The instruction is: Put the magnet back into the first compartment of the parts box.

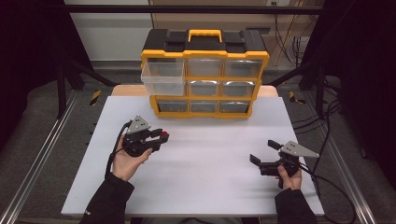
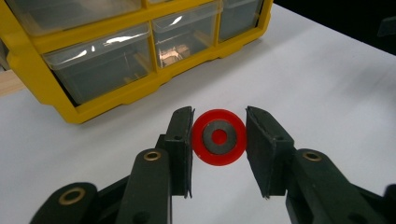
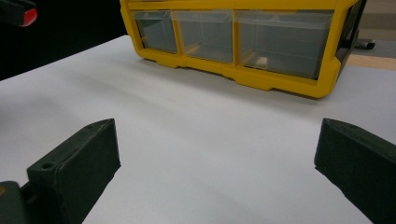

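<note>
A small red disc (image 2: pixel 219 136) with a grey ring and a red centre sits between the jaws of my left gripper (image 2: pixel 219 140), which is shut on it. In the high view that gripper (image 1: pixel 162 136) is held left of the table's middle, with the red disc (image 1: pixel 165 135) at its tips. My right gripper (image 1: pixel 264 151) hovers at the right side of the table, its jaws wide open with nothing between them (image 3: pixel 217 140). Behind both stands a yellow and black drawer organizer (image 1: pixel 204 73) whose top left clear drawer (image 1: pixel 162 77) is pulled out.
The white table top (image 1: pixel 205 163) stretches between the two grippers. The organizer's other clear drawers (image 3: pixel 280 39) are pushed in. Black frame posts and cables (image 1: pixel 327 116) flank the table, and metal rails (image 1: pixel 37 158) run along the floor.
</note>
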`<state>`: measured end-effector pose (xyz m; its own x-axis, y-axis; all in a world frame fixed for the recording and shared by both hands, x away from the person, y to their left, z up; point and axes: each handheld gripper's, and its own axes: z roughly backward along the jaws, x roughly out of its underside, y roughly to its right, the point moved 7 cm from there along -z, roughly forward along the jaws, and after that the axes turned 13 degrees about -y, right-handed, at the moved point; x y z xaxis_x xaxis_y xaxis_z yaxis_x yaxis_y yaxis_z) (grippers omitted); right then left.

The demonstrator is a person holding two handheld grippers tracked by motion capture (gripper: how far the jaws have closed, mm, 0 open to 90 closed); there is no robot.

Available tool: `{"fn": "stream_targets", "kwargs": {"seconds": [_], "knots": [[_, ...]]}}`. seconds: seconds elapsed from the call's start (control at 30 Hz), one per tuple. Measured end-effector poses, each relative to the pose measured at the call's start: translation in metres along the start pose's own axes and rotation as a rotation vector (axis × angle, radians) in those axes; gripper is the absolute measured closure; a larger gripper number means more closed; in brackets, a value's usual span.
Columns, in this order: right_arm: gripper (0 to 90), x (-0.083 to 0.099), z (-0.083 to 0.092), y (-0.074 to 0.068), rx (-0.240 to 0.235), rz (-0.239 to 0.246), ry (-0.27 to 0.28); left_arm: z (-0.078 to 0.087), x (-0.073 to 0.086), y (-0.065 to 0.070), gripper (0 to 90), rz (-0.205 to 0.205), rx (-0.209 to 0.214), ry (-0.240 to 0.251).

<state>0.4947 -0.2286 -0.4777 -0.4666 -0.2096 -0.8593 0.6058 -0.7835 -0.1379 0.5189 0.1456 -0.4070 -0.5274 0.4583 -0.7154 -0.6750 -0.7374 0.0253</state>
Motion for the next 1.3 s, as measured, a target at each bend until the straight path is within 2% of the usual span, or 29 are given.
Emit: {"fn": "stream_targets", "kwargs": {"seconds": [0.5,1.0,1.3], "knots": [[0.4,0.0,0.0,0.0,0.0,0.0,-0.002,0.02,-0.009,-0.001,62.4,-0.002,-0.002,0.04],[0.4,0.001,0.0,0.0,0.007,0.0,-0.009,0.032,-0.019,-0.01,62.4,-0.002,0.006,0.074],[0.4,0.001,0.0,0.0,0.005,0.001,-0.01,0.044,-0.027,-0.017,62.4,0.011,0.004,0.105]]}}
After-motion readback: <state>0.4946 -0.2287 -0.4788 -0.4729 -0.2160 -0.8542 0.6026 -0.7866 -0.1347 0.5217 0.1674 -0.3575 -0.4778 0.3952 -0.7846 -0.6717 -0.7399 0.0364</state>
